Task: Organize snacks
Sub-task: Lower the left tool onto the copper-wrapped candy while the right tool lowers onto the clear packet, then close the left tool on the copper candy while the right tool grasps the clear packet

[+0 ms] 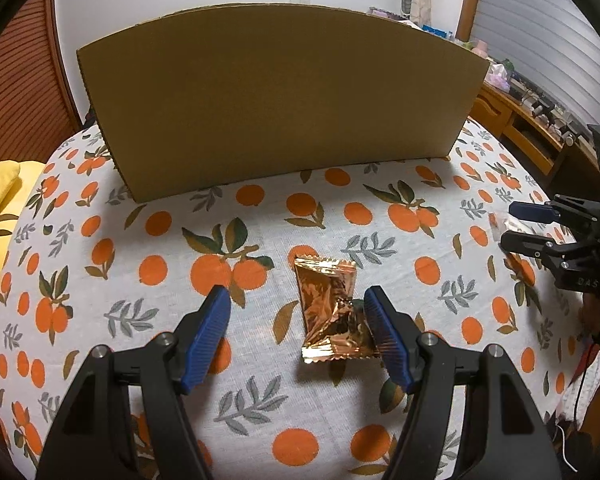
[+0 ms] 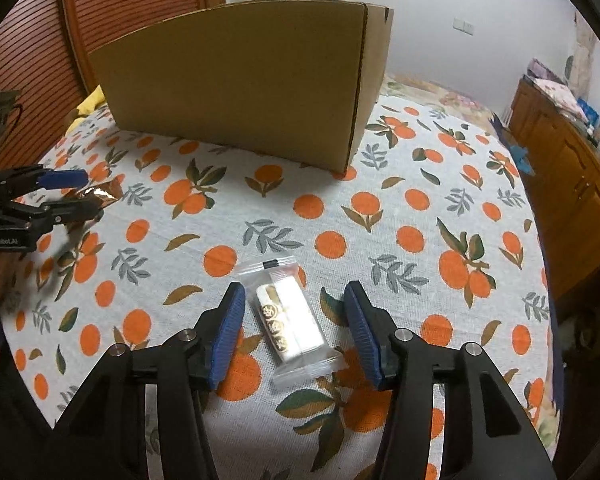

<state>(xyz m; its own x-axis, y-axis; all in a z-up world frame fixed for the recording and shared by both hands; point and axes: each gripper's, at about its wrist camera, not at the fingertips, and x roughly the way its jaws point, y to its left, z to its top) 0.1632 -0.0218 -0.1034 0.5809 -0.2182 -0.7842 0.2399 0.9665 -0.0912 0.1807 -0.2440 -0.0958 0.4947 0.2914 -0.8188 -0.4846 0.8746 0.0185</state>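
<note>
Orange-print tablecloth [image 1: 340, 216], cardboard box [image 1: 276, 100] upright, contents hidden

Two close wrist views, shared tablecloth [image 1: 308, 216]

A white tablecloth [image 1: 260, 240] printed with oranges and leaves covers the tabletop. At the left edge of the frame lies a yellow cushion [image 1: 4, 200]. Behind it, upper left, stands a brown slatted door [image 1: 16, 92]. A cluttered wooden cabinet [image 2: 572, 168] lines the right side, under a white wall [image 2: 420, 12].
</note>
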